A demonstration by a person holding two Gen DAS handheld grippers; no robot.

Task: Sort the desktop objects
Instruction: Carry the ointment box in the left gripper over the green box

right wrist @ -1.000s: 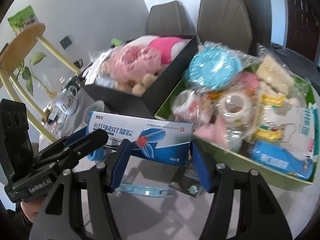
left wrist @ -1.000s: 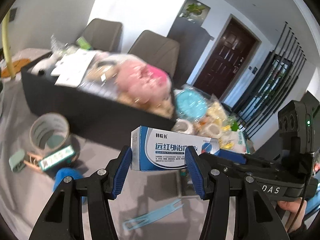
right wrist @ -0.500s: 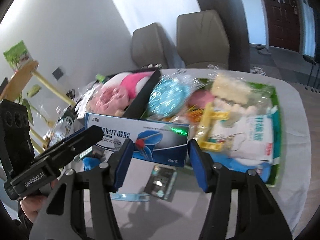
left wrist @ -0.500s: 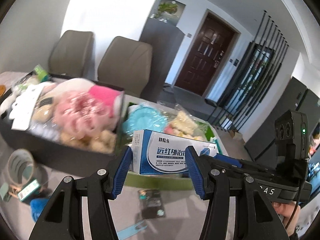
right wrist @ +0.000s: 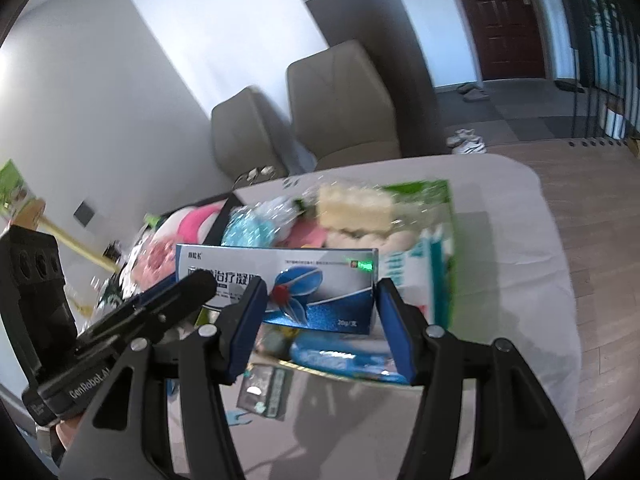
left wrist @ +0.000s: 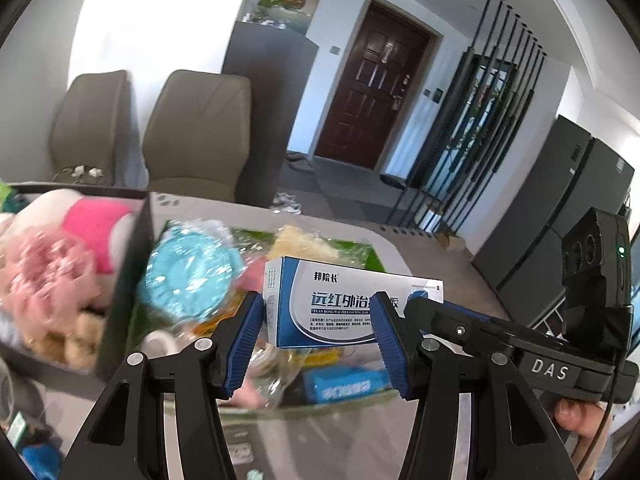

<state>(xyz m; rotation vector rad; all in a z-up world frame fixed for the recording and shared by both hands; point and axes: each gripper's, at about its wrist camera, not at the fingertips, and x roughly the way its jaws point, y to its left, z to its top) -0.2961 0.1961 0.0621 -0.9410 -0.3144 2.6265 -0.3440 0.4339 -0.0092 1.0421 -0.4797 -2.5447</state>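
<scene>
A blue and white medicine box (left wrist: 340, 308) with Chinese print is held between both grippers, lifted above the green bin (right wrist: 436, 192). My left gripper (left wrist: 318, 338) is shut on its left half. My right gripper (right wrist: 320, 322) is shut on its right half (right wrist: 320, 294). The green bin holds several wrapped items: a blue round object (left wrist: 188, 276), a pale yellow pack (right wrist: 352, 208) and a blue tube (right wrist: 340, 356).
A black bin (left wrist: 136, 280) with a pink plush toy (left wrist: 52, 264) stands left of the green bin. A small dark sachet (right wrist: 262, 394) and a light blue plastic piece (right wrist: 240, 418) lie on the grey tablecloth. Two chairs (left wrist: 196, 136) stand behind the table.
Both grippers have carried the box up and to the right, from in front of the black bin to above the green bin.
</scene>
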